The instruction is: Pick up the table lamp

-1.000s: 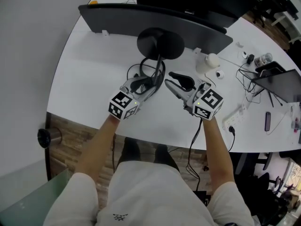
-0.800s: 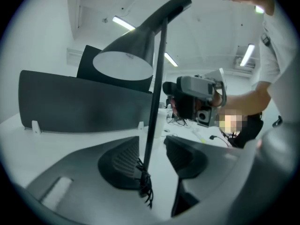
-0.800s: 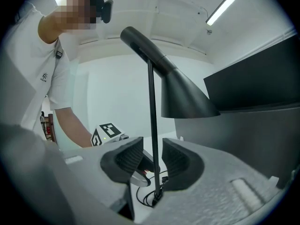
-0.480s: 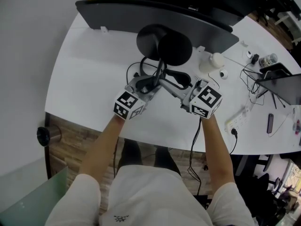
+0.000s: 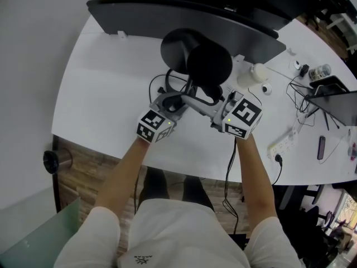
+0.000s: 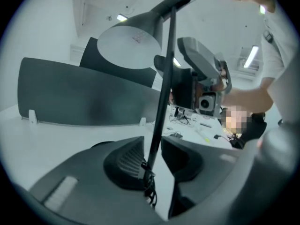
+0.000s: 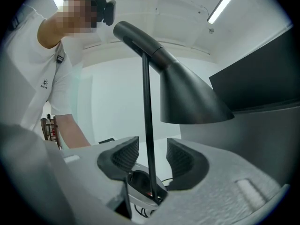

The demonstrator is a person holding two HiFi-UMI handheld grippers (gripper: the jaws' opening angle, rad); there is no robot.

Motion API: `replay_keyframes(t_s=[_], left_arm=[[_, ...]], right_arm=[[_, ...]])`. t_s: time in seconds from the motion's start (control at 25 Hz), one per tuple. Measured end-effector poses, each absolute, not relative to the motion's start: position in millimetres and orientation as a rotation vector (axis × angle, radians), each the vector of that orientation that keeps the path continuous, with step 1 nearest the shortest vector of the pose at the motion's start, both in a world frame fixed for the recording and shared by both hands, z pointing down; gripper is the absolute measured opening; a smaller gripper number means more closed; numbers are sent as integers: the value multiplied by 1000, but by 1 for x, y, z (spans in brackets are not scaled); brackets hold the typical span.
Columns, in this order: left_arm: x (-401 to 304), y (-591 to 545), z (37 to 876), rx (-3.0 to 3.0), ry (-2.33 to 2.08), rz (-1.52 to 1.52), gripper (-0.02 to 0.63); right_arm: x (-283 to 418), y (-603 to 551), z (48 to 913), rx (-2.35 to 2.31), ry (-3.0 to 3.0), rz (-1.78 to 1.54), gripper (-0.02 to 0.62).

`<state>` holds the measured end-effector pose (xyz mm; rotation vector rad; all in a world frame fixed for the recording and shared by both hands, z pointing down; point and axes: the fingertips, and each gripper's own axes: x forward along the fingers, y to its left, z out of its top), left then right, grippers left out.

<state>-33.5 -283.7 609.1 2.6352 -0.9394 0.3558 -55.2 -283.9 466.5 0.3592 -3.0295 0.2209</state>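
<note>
- The table lamp (image 5: 209,63) is being borne by the white table (image 5: 100,94), with its round black base (image 5: 175,43) just in front of the dark divider (image 5: 167,18).
- Its thin stem (image 6: 161,102) is being flanked low down by both grippers, which come in from opposite sides above a coil of black cable (image 5: 170,82).
- The left gripper (image 6: 152,146) is being closed. The stem is being taken between its jaws and lies against one pad, while a narrow gap is being left at the other.
- The right gripper (image 7: 151,149) is being opened. The stem is being straddled by its widely parted jaws and is being touched by neither pad.
</note>
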Motion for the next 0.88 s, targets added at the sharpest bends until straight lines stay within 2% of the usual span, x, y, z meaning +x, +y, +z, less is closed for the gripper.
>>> replay_keyframes(t_s=[0.36, 0.56, 0.88], left_arm=[[-35, -280, 622, 2618, -938, 380, 109], [-33, -281, 625, 2617, -950, 384, 74], [-32, -280, 625, 2624, -950, 379, 60]], right_arm=[[-58, -284, 468, 315, -3035, 220, 179], [-57, -285, 470, 320, -3036, 213, 179], [-60, -281, 466, 295, -3060, 221, 173]])
